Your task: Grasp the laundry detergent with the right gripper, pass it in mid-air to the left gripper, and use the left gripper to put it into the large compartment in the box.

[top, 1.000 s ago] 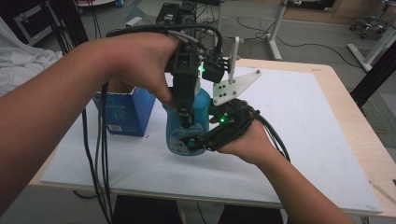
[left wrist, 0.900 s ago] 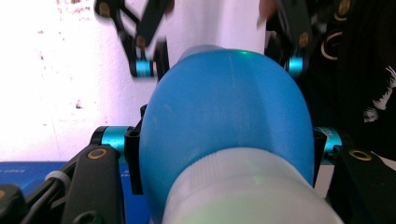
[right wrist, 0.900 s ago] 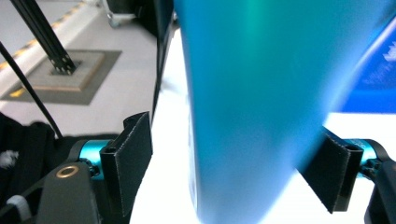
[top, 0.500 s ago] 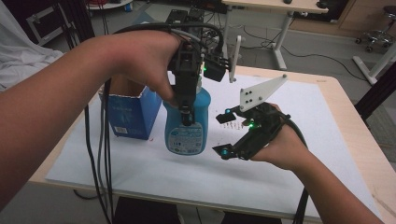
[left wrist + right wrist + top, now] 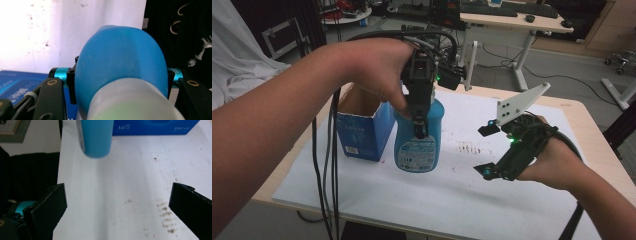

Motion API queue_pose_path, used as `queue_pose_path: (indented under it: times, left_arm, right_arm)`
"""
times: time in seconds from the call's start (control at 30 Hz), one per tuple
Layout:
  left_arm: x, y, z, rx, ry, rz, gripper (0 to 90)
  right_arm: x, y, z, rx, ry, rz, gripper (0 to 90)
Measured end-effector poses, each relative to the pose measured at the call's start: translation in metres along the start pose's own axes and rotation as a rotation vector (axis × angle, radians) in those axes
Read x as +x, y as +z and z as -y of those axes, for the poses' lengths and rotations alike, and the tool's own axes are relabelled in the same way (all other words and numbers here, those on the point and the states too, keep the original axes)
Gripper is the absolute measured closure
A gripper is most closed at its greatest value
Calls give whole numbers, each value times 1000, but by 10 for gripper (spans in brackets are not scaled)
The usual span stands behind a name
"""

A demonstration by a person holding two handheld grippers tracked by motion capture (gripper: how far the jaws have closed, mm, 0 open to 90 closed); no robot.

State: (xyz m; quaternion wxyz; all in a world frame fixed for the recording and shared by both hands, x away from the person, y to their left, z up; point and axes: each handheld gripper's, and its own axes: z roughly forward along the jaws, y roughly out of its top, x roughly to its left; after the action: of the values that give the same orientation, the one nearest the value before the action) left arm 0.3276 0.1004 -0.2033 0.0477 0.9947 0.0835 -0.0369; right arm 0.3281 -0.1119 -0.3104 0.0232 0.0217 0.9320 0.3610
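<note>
One bottle [image 5: 418, 137], one box [image 5: 362, 131].

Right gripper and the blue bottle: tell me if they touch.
Apart. In the high view the right gripper is open, with bare white table between it and the blue bottle.

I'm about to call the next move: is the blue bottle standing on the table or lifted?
Lifted. The left hand-held gripper grips the bottle upright by its top, and its base hangs clear above the table.
</note>
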Motion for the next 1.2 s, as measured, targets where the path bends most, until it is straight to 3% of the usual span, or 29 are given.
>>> queue_pose_path:
  times: [0.03,0.07,0.1,0.13,0.17,0.2,0.23,0.27,0.3,0.4,0.43,0.47,0.53,0.57,0.6,0.67,0.7,0.73,0.77,0.8,0.83,0.87,0.93,0.97,1.0,1.07,1.1,1.2]
  left_arm:
    - [3,-7,2,-8,-35,-5,392]
    - [3,-7,2,-8,-35,-5,392]
    - [6,-16,3,-20,-81,-16,392]
    - [6,-16,3,-20,-81,-16,392]
    - [7,-22,5,-26,-103,-19,392]
    - [9,-27,6,-35,-139,-20,392]
    - [13,-37,9,-52,-217,-15,392]
    - [13,-37,9,-52,-217,-15,392]
    - [15,-43,11,-62,-256,-15,392]
    - [20,-57,15,-89,-347,-16,391]
    - [24,-67,20,-108,-402,-21,391]
    - [24,-67,20,-108,-402,-21,391]
    - [27,-76,24,-119,-465,-32,391]
    - [31,-85,29,-132,-544,-40,391]
    - [31,-85,29,-132,-544,-40,391]
    - [36,-92,34,-149,-633,-46,391]
    - [41,-98,40,-158,-717,-62,391]
    - [41,-98,40,-158,-717,-62,391]
    - [45,-104,46,-149,-792,-89,391]
    - [45,-104,46,-149,-792,-89,392]
    - [49,-110,52,-138,-845,-121,391]
    - [49,-110,52,-138,-845,-121,391]
    - [53,-117,61,-133,-895,-149,391]
    - [57,-123,70,-143,-948,-169,391]
    - [57,-123,70,-143,-948,-169,391]
    - [60,-127,80,-146,-990,-179,391]
    - [64,-127,91,-147,-1033,-180,391]
    - [67,-127,99,-142,-1066,-187,391]
  right_arm:
    - [-3,-6,-1,48,-9,-1,7]
    - [-3,-6,-1,48,-9,-1,7]
    - [-6,-13,-2,112,-28,6,6]
    - [-6,-13,-2,112,-28,6,6]
    - [-9,-19,-3,169,-41,6,7]
    - [-9,-19,-3,169,-41,6,7]
    - [-11,-26,-3,221,-52,5,7]
    - [-11,-26,-3,221,-52,5,7]
    - [-12,-32,-4,254,-59,11,7]
    - [-14,-38,-5,273,-62,13,7]
    - [-14,-41,-6,291,-66,15,8]
    - [-14,-41,-6,291,-66,15,8]
    - [-15,-44,-6,308,-71,15,8]
    - [-15,-46,-6,318,-74,14,8]
    - [-15,-46,-6,318,-74,14,8]
    - [-16,-47,-5,324,-76,12,8]
    - [-17,-49,-5,325,-72,10,8]
    - [-17,-49,-5,325,-72,10,8]
    - [-17,-49,-5,320,-73,11,8]
    - [-17,-49,-5,320,-73,11,8]
    - [-18,-49,-4,323,-73,4,8]
    - [-18,-49,-4,323,-73,4,8]
    - [-18,-49,-4,334,-74,1,8]
    - [-18,-48,-4,337,-74,0,8]
    - [-18,-48,-4,337,-74,0,8]
    - [-19,-48,-5,334,-78,-1,8]
    - [-19,-48,-5,336,-75,0,9]
    - [-20,-47,-6,337,-77,-2,9]
